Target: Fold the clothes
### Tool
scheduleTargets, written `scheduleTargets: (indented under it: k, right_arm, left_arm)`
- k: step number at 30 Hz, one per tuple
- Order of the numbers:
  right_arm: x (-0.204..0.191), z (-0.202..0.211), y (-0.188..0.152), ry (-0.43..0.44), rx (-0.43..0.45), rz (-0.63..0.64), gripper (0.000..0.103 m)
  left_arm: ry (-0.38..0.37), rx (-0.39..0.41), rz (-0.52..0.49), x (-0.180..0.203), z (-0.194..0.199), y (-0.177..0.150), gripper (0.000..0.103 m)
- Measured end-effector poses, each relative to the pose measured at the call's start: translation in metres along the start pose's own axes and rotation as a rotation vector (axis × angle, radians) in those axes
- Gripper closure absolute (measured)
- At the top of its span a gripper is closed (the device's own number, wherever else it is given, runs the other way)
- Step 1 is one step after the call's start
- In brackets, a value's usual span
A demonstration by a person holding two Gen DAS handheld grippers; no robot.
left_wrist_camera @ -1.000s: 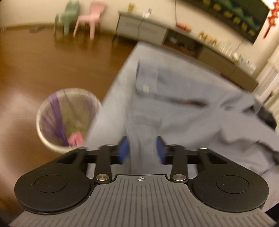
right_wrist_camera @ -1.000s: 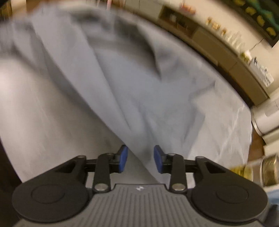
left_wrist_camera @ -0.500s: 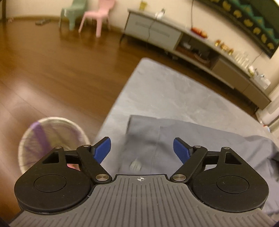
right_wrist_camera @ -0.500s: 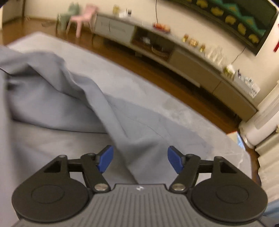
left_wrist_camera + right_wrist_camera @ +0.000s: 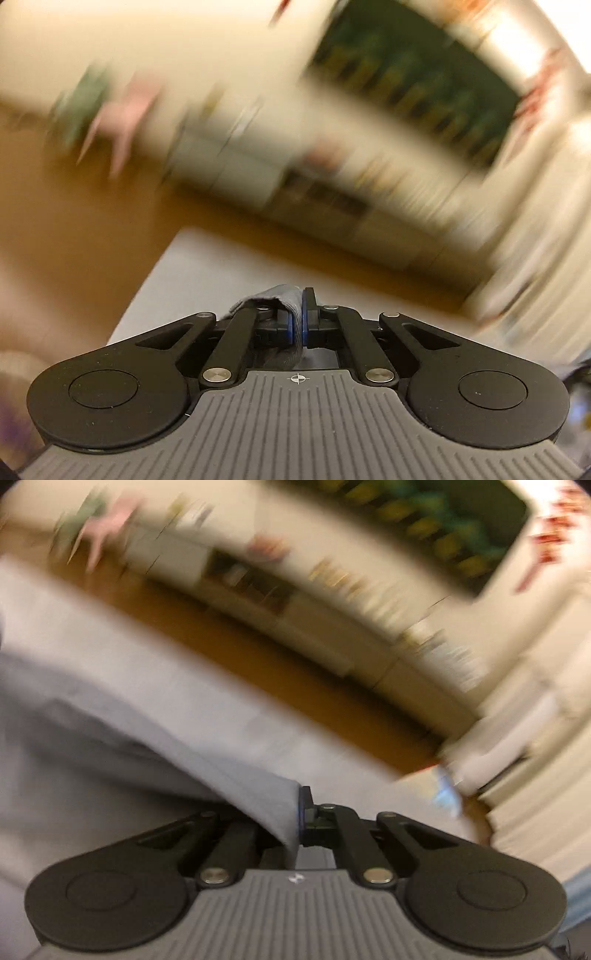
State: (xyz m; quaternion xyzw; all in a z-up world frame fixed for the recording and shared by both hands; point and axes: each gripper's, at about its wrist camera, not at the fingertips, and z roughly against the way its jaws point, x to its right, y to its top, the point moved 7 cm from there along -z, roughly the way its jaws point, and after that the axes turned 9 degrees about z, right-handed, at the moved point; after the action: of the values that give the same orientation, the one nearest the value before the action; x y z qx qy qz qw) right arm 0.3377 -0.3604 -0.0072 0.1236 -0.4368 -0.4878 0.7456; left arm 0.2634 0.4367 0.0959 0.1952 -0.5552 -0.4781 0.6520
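In the left wrist view the left gripper [image 5: 298, 317] has just closed its blue-padded jaws on a bunched fold of the grey-blue cotton shirt [image 5: 282, 295] above the pale grey mat [image 5: 177, 280], while in the right wrist view the right gripper [image 5: 300, 819], likewise just closed, pinches the shirt's edge [image 5: 273, 805], the cloth trailing left over the mat.

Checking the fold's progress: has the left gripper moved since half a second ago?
Yes. The left gripper has tilted up: the TV cabinet sat near the top of its view, now mid-frame. Its jaws have just closed on the grey garment.
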Motion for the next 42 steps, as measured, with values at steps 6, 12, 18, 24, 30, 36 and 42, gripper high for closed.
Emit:
scheduleTargets:
  k: [6,12,18,24,30,36,42]
  right_arm:
    - [-0.007,0.061,-0.074,-0.012,-0.069,0.138,0.102]
    - [-0.075,0.045,-0.164,0.108,-0.266,0.313,0.102]
    - [-0.013,0.034,-0.078,-0.120,-0.105,0.156,0.102]
    - [0.024,0.013,-0.052,-0.273,-0.054,0.051,0.101]
    - [-0.005,-0.030,-0.125,-0.116,-0.232,0.034,0.033]
    - [0.002,-0.042,-0.159,-0.126,-0.311,-0.030,0.020]
    - [0.028,-0.040,-0.137,-0.092,-0.225,-0.134,0.102]
  left_arm:
    - [0.054,-0.192,-0.098,-0.017,0.057,-0.062,0.103]
    - [0.198,-0.416,-0.119,-0.041,0.046,-0.139,0.103]
    - [0.111,-0.055,-0.094,0.030,0.016,-0.021,0.103]
    - [0.153,0.013,-0.057,0.006,-0.029,0.001,0.103]
    - [0.371,-0.265,-0.012,-0.067,-0.081,-0.083,0.102]
    - [0.357,-0.249,0.054,-0.075,-0.068,-0.082,0.095]
    - [0.394,-0.252,-0.036,-0.050,-0.075,-0.071,0.101]
